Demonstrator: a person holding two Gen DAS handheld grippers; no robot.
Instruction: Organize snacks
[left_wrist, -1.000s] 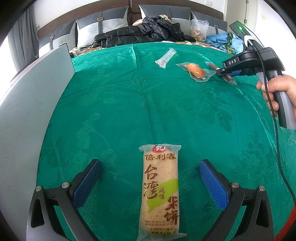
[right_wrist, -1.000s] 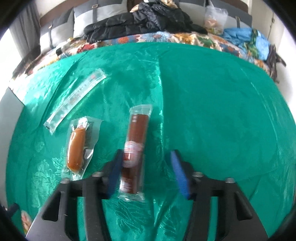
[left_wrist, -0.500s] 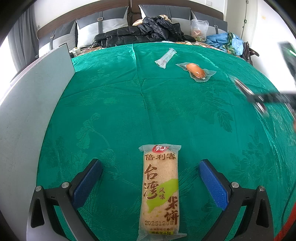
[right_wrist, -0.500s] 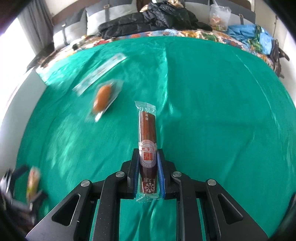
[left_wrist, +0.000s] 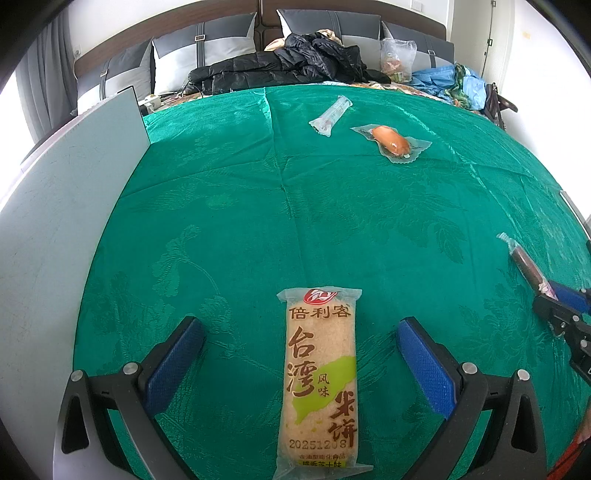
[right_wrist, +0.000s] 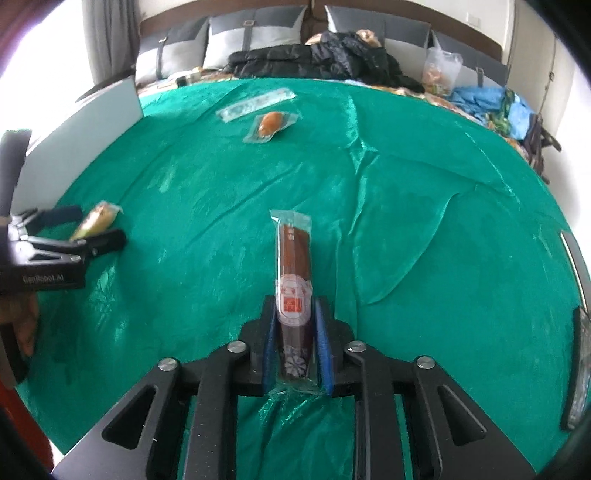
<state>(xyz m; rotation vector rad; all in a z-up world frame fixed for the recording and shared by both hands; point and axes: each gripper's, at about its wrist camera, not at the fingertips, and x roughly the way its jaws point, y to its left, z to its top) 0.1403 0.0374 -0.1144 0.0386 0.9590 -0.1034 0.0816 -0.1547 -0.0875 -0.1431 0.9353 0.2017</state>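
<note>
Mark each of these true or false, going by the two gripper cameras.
1. The right gripper has the dark sausage stick between its pads. True; its jaws are opening.
2. The left gripper is clamped on the rice cracker pack. False: its pads stand wide apart on either side of the pack.
3. The orange sausage lies on the green cloth. True.
4. The clear tube packet sits on top of the orange sausage. False: they lie apart.
</note>
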